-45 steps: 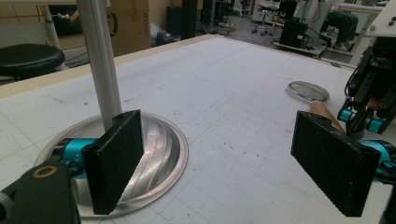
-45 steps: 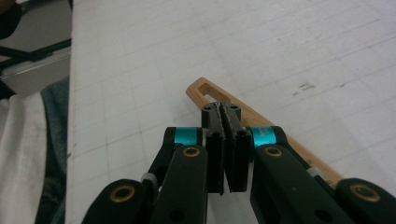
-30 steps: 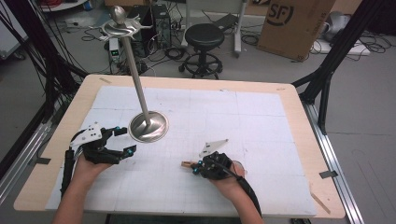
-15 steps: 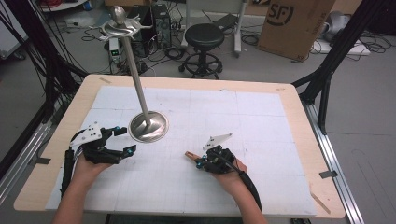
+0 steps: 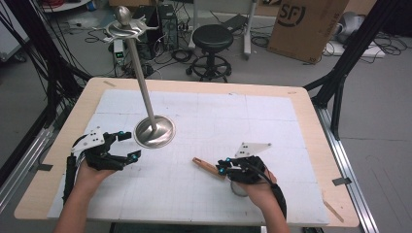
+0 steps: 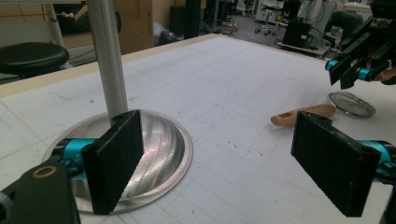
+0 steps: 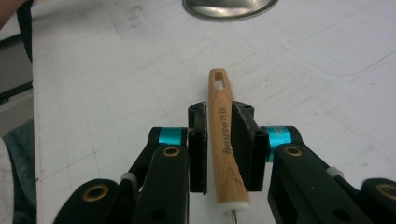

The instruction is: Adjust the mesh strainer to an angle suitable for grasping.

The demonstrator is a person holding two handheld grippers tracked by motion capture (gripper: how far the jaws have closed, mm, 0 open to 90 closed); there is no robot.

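Wooden handle [image 7: 223,126] of a small strainer sits between the right gripper [image 5: 226,166] jaws, slotted end pointing away from the hand toward the table's left edge. The jaws have just been opening; in the right gripper view narrow gaps show each side of the wood, so the pads no longer clamp it. Round mesh head [image 6: 351,103] lies flat on the table under the right hand, near the front edge, right of centre. Left gripper [image 5: 125,145] is wide, nothing between the pads, near the front-left corner, just beside the metal stand base [image 5: 154,132]. Stand pole [image 5: 142,82] rises from that dish-shaped base, left of table centre. White gridded mat [image 5: 272,116] covers most of the table [image 5: 311,104].
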